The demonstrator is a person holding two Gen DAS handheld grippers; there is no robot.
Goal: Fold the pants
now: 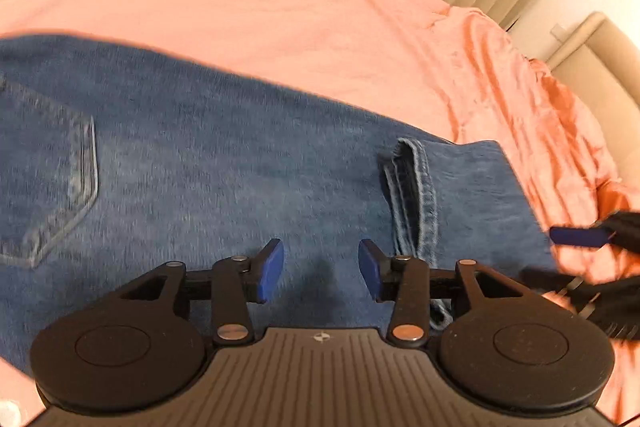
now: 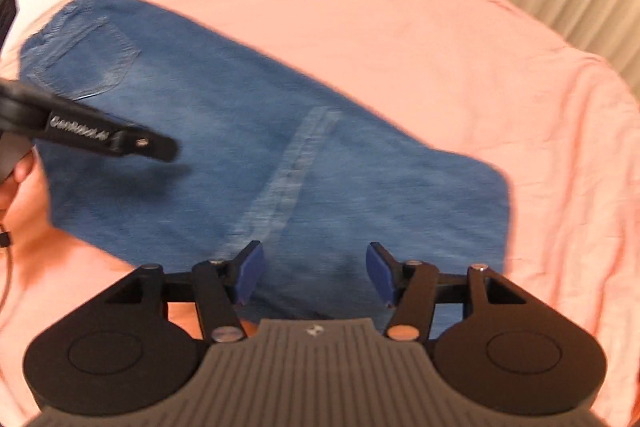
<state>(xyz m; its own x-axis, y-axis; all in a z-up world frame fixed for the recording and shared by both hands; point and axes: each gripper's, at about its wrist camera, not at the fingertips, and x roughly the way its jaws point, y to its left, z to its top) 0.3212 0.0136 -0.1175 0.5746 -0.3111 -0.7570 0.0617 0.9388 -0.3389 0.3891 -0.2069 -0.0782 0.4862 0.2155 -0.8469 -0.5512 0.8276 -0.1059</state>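
On the bed's salmon sheet (image 2: 400, 7) blue denim pants (image 2: 248, 131) are laid folded, pocket stitching visible. Blurred white lettering is noted on the left tool (image 1: 321, 269). Both it and the right tool (image 2: 315, 273) are held released, empty.

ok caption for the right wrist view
Open right tongs above folded blue jeans on a pink bedsheet.

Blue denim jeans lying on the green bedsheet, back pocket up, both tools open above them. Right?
Not quite: the bedsheet is salmon pink, not green, as the right wrist view shows. The blue denim jeans lie on it, back pocket up, left tool and right tool open.
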